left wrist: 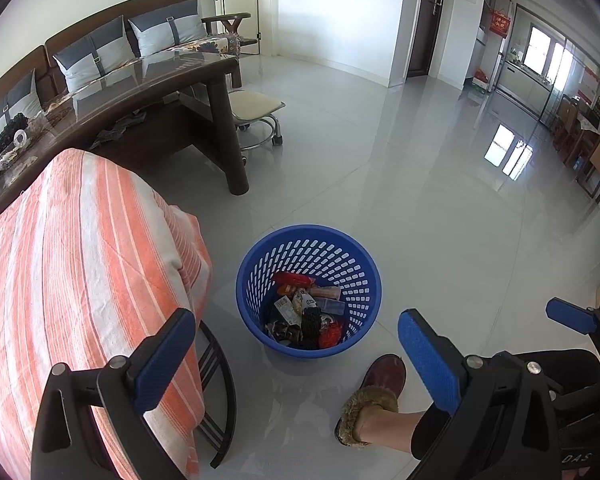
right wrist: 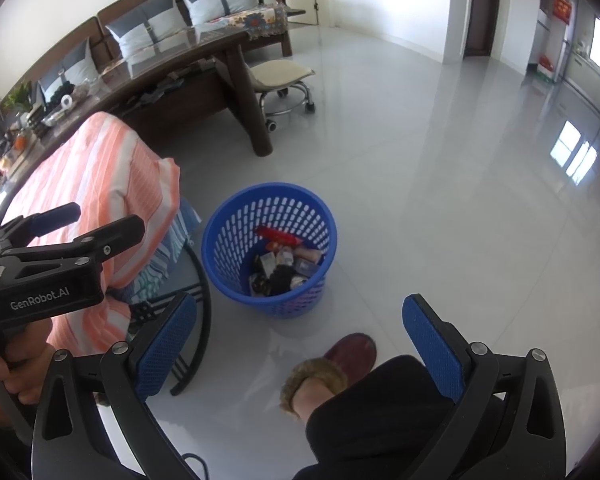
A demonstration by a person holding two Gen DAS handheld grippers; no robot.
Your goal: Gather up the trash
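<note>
Left wrist view: left gripper (left wrist: 296, 364) hangs over the pale tiled floor (left wrist: 440, 184), jaws spread wide with nothing between them.
Right wrist view: right gripper (right wrist: 300, 348) likewise has its jaws parted and bare.
Trash basket: blue perforated basket (left wrist: 260, 264) stands upright on the floor, just ahead of both grippers.
Trash: wrappers and packets (left wrist: 306, 310) lie piled in the basket's bottom, a red one on top at the far side.
Chair: striped orange-and-white cloth (left wrist: 80, 260) drapes a dark-framed chair just left of the basket.
Person: a foot in a maroon fur-trimmed slipper (left wrist: 374, 388) rests on the floor near the basket.
Desk: long dark glass-topped desk (left wrist: 148, 84) sits behind the chair, a rolling stool (left wrist: 256, 116) at its end.
</note>
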